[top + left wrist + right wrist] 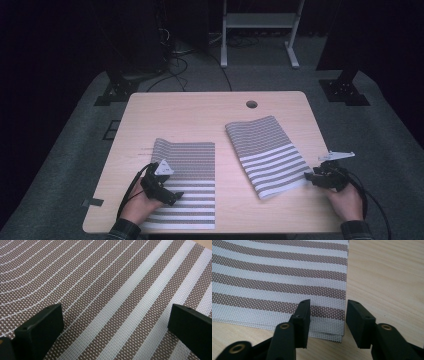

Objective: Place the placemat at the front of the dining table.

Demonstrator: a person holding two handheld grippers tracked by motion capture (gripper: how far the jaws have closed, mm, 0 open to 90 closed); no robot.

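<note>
Two brown-and-white striped woven mats lie on the wooden table (200,115). The left mat (192,165) lies flat, its far edge slightly curled. My left gripper (172,196) rests over its near part, and in the left gripper view the jaws stand wide apart above the weave (105,277), so the left gripper (116,310) is open. The right mat (265,150) lies at an angle and looks folded, with layered edges at its near corner (337,336). My right gripper (309,176) is at that corner. The right gripper (328,302) is open, and its pads (303,315) straddle the corner without pressing on it.
A round cable hole (251,104) sits near the table's far edge. Bare wood lies between the mats and along the far side. Beyond the table are a white frame (260,22), dark stand feet (345,90) and cables on the grey floor.
</note>
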